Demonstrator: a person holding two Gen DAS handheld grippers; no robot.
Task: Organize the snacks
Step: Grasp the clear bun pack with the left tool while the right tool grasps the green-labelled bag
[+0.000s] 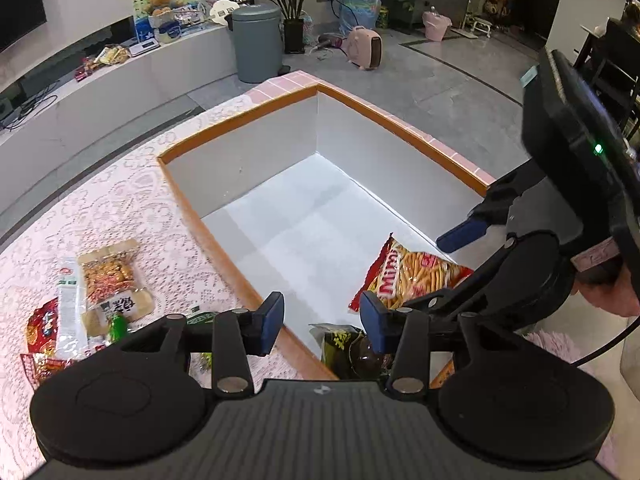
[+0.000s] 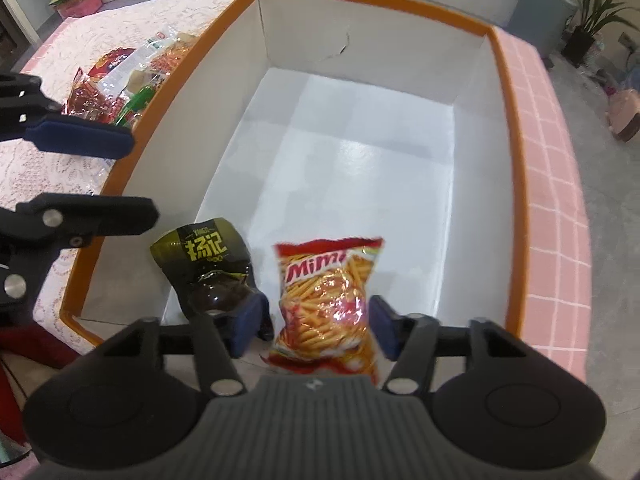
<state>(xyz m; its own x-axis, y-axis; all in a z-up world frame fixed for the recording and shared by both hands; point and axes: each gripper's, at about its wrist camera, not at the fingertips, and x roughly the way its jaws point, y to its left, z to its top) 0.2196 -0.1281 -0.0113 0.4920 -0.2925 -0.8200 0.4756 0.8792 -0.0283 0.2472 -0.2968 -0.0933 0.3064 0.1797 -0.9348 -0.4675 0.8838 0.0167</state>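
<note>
right tongs: spread wide, nothing gripped. The Mimi bag sits in the gap between the pads, but neither pad looks to press it; bag is slightly blurred, so contact is uncertain.
left tongs: spread too, empty, hanging over the near-left rim of the box.
Mimi bag position: inside the box, near end, on the white floor; from my right tongs it's dead ahead at 12 o'clock, long axis running 12–6.
dark pouch: also in the box, at 10 o'clock of the right tongs, just beside the Mimi bag, leaning on the left wall.
remaining snacks: pile on the lace cloth outside the box, at 9–10 o'clock of the left tongs, near.
nearer hand: left, by a clear margin; the right is over the box interior, well apart from the pile.
next move, my call: left swings to 9 o'clock for the pile.
</note>
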